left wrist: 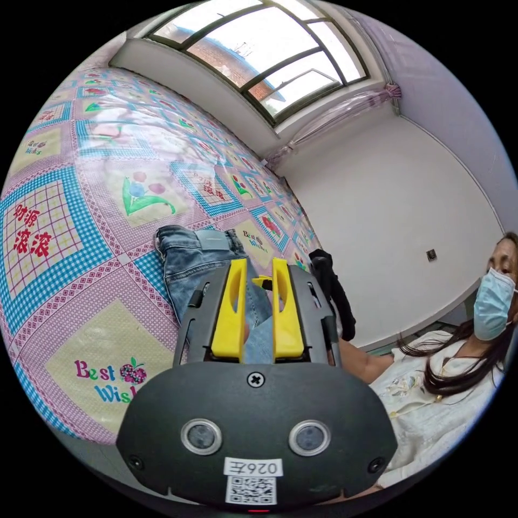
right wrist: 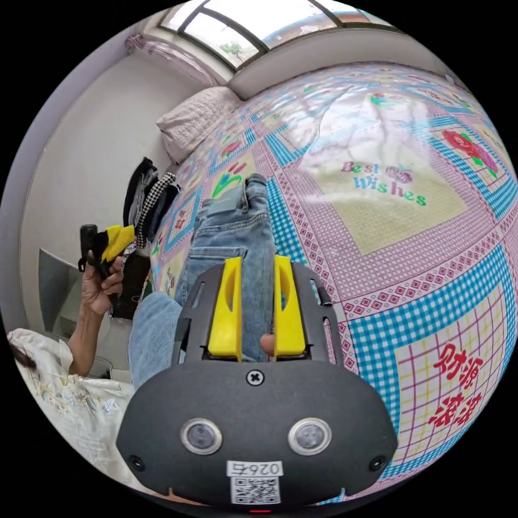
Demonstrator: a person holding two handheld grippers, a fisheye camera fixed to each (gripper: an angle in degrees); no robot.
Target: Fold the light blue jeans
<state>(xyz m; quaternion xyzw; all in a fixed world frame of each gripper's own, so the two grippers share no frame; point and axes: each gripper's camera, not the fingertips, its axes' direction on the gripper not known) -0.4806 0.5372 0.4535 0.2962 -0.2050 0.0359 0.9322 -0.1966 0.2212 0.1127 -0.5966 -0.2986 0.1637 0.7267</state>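
The light blue jeans (left wrist: 189, 259) lie lengthwise on the patterned bedsheet (left wrist: 81, 216), waistband at the far end. In the right gripper view the jeans (right wrist: 232, 237) run toward me, and one leg bulges up at the lower left. My right gripper (right wrist: 258, 260) is over them, its yellow jaws close together with a strip of denim pinched between them. My left gripper (right wrist: 116, 237) is held in a hand off the bed's edge, apart from the jeans. In its own view, the left gripper (left wrist: 259, 261) has a narrow gap with nothing in it; denim shows behind.
A pile of dark and checked clothes (right wrist: 148, 199) lies at the bed's edge, with a black garment (left wrist: 332, 286) hanging there. A pillow (right wrist: 197, 127) sits at the head of the bed. A person (left wrist: 431, 388) is beside the bed, and a white wall and a window (left wrist: 270, 48) lie beyond.
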